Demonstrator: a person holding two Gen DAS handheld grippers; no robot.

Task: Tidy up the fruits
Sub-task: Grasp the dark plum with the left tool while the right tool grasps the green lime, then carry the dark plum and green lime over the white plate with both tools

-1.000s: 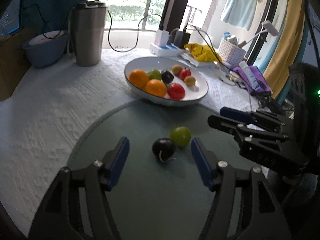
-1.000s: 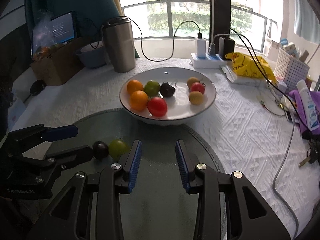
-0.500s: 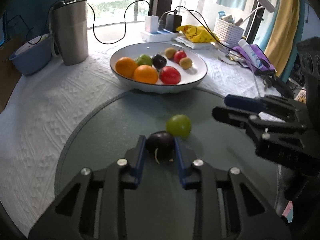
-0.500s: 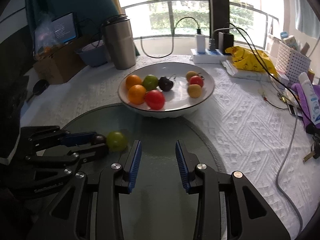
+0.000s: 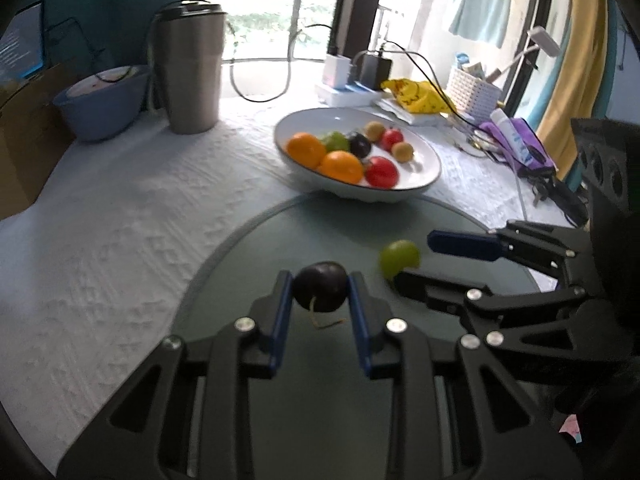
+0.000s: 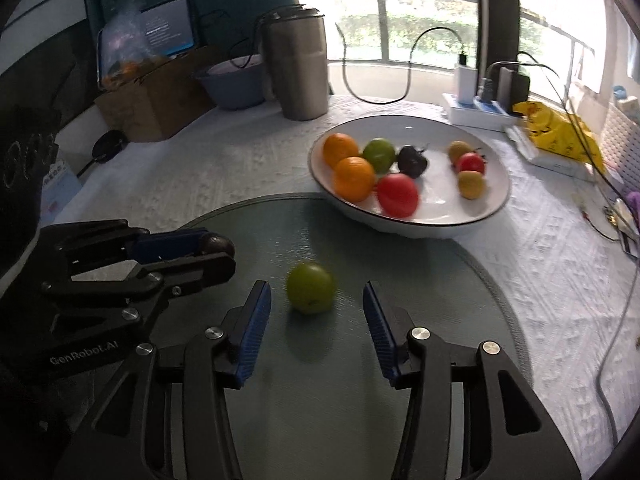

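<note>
The left tool grips a dark plum; the right tool, its jaws just opening, straddles a green fruit untouched.

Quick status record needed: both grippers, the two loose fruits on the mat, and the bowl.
left gripper: shut on the dark purple plum
right gripper: jaws have just been opening, straddling the green round fruit without touching it
green round fruit: resting on the round grey-green mat
white shallow bowl: beyond the mat, holding oranges, red, green and dark fruits
</note>
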